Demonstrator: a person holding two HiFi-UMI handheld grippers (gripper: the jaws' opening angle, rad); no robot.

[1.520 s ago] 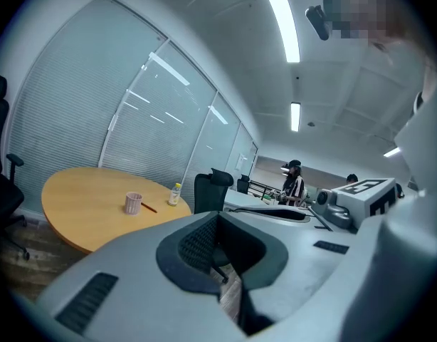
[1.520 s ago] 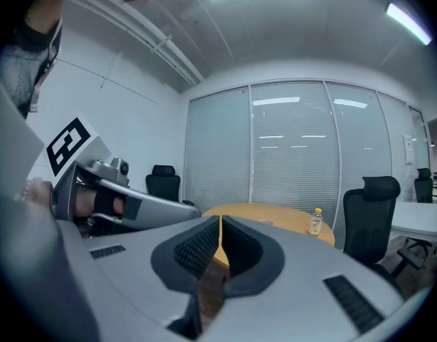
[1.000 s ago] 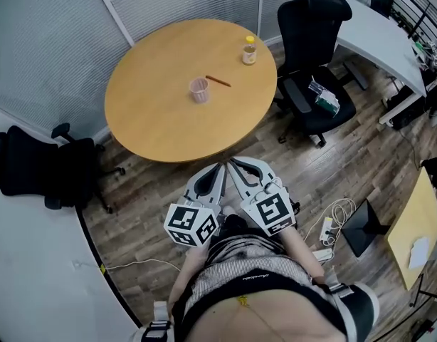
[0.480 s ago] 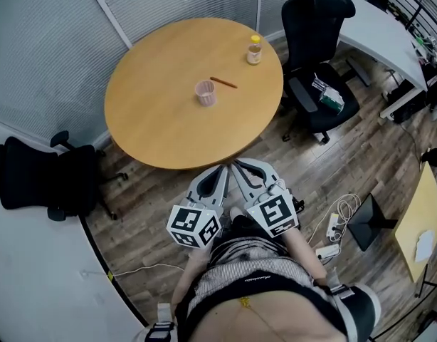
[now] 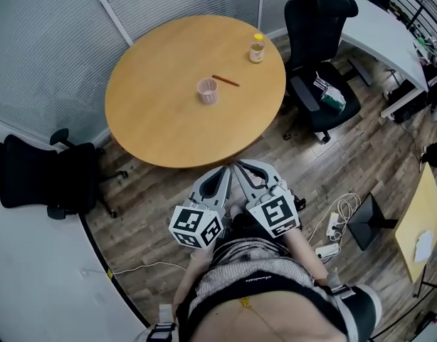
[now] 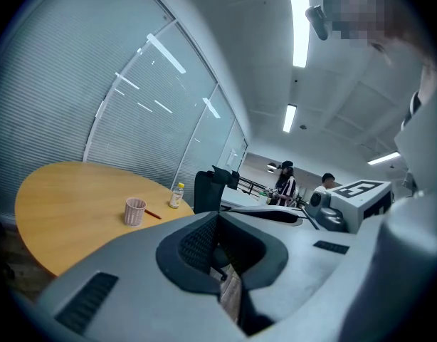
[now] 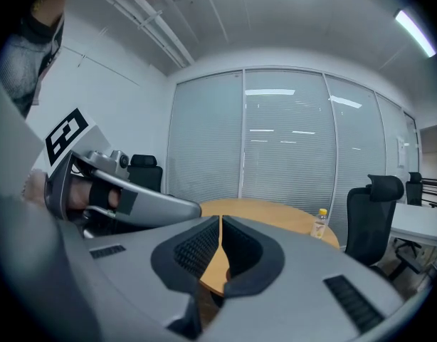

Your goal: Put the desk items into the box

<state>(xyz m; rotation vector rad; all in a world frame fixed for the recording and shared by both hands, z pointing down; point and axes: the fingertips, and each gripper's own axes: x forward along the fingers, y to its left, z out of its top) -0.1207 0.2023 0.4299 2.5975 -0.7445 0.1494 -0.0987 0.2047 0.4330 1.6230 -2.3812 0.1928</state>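
On the round wooden table (image 5: 169,120) stand a pink mesh cup (image 5: 207,90) and a small yellow-capped bottle (image 5: 257,48), with a reddish pen (image 5: 225,80) lying just right of the cup. My left gripper (image 5: 223,169) and right gripper (image 5: 236,165) are held side by side low over the floor, short of the table's near edge. Both are shut with nothing between the jaws. The left gripper view shows the cup (image 6: 135,211), pen (image 6: 153,214) and bottle (image 6: 176,195) far ahead. In the right gripper view I see only the bottle (image 7: 319,223) and the table (image 7: 275,214).
A black office chair (image 5: 318,55) with a packet on its seat stands right of the table, another chair (image 5: 40,169) at the left. A white desk (image 5: 378,27) is at the far right. Cables and a power strip (image 5: 331,226) lie on the wood floor. Two people (image 6: 286,185) stand far off.
The head view has shifted a little, so the table and its items sit slightly further right. Both grippers keep the same shut pose below the table edge.
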